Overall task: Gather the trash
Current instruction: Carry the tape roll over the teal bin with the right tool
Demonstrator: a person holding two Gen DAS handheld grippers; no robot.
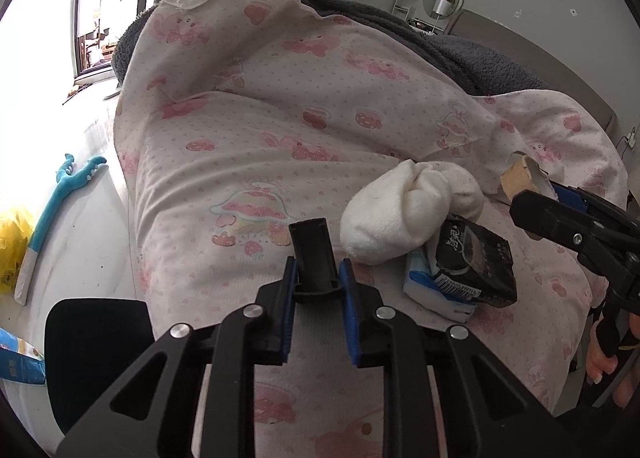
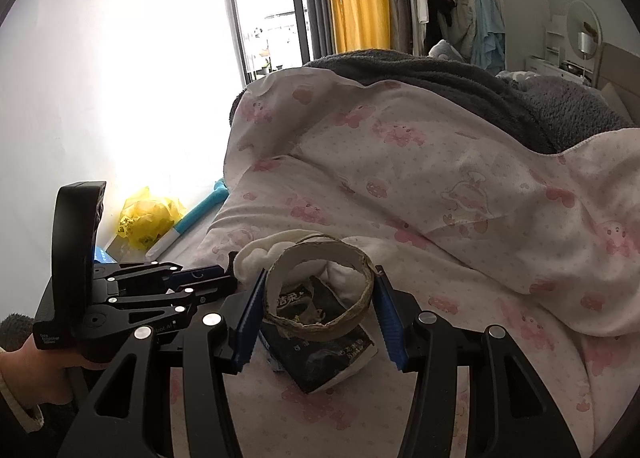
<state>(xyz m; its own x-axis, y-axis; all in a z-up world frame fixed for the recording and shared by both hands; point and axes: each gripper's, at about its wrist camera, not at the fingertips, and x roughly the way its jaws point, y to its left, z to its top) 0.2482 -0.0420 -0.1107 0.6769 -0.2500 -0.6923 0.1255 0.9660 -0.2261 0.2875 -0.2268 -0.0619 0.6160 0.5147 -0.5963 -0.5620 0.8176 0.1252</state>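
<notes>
we have both hands loaded over the bed [image 1: 248, 145]. the left gripper [image 1: 318, 282] is clamped on a small black plastic piece [image 1: 312, 254], which stands up between the blue pads, and the right gripper [image 2: 320, 298] is clamped on a worn cardboard tape ring [image 2: 320, 290], squeezed across its width. the rest of the trash lies on the pink-printed quilt: a black tissue packet [image 1: 472, 262] resting on a blue-and-white packet [image 1: 424, 282], both just beside a knotted white sock bundle [image 1: 404, 209].

to do this step well, we judge that both grips should stay firm while the hands travel to the trash bag. the ring is thin and already deformed, so we would not squeeze harder; it could fold and slip out. the black piece is held low on its body, so we would keep it upright and avoid knocking it against the quilt. the yellow bag [image 2: 148, 217] on the floor by the window looks like the likely drop point, though we cannot confirm that it is the bin.

what the black piece actually is stays unclear; only its upper part shows. the packets' print is too small to read. the bag's mouth is not visible, and the floor near it is washed out by window glare. whether the sock bundle counts as trash we cannot tell.
</notes>
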